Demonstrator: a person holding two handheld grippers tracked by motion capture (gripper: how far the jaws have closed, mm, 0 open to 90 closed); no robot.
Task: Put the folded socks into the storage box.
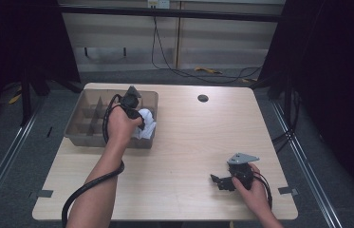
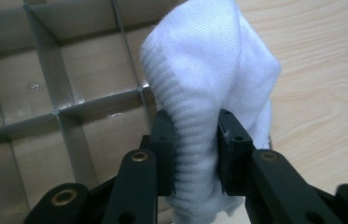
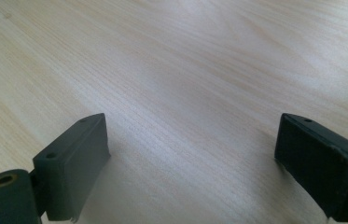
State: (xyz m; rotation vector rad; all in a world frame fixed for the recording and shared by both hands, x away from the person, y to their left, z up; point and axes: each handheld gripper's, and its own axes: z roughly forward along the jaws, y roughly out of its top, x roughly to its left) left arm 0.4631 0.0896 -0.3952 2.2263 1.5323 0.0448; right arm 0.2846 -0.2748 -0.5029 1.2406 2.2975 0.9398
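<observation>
From the high view, your left gripper (image 1: 139,121) sits over the near right corner of the grey divided tray (image 1: 77,135), carrying a white sock (image 1: 147,124) that hangs right at the tray's rim. It looks like you're lining it up over a compartment. Your right gripper (image 1: 218,182) rests low on the wooden table (image 1: 189,137), well apart from the tray, out of the way.

In the left gripper view, the jaws are clenched on the sock's (image 2: 209,84) ribbed fabric, bunching it so it stays together; the tray's (image 2: 64,126) bare compartments lie beside it, and the sock straddles the edge between tray and table (image 2: 321,93).

In the right gripper view, your jaws stand wide apart, released, with nothing between them but tabletop (image 3: 185,79).
</observation>
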